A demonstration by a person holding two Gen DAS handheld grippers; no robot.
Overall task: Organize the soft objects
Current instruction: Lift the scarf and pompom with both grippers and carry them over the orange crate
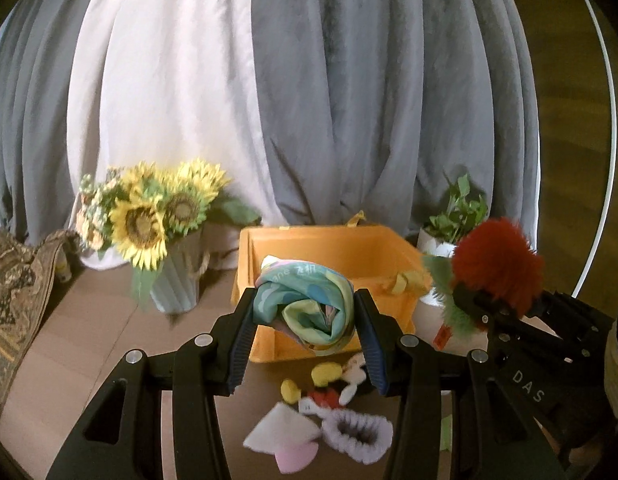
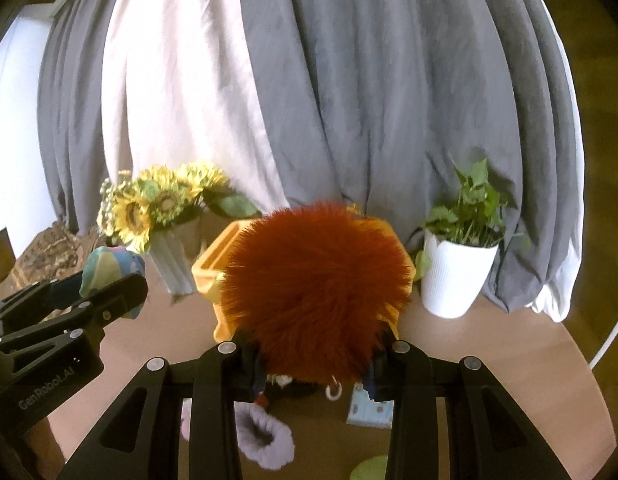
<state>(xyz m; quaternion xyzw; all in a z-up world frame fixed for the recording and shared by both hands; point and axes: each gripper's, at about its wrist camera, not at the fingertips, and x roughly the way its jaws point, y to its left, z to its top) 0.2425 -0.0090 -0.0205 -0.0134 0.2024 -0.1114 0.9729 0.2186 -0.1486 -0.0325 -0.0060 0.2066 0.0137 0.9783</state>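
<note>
Soft objects: the left gripper [image 1: 305, 312] is clamping a crumpled pastel silk scarf [image 1: 305, 304] above the orange plastic bin's [image 1: 329, 244] near rim; the right gripper [image 2: 315, 364] is squeezing a fluffy red pompom [image 2: 315, 292] beside it. Both are probably compressing lightly; the bin's open top is leaving room.

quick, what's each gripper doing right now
Left gripper: closed on the rolled pastel scarf, in front of the orange bin.
Right gripper: closed on the red fluffy toy.
</note>
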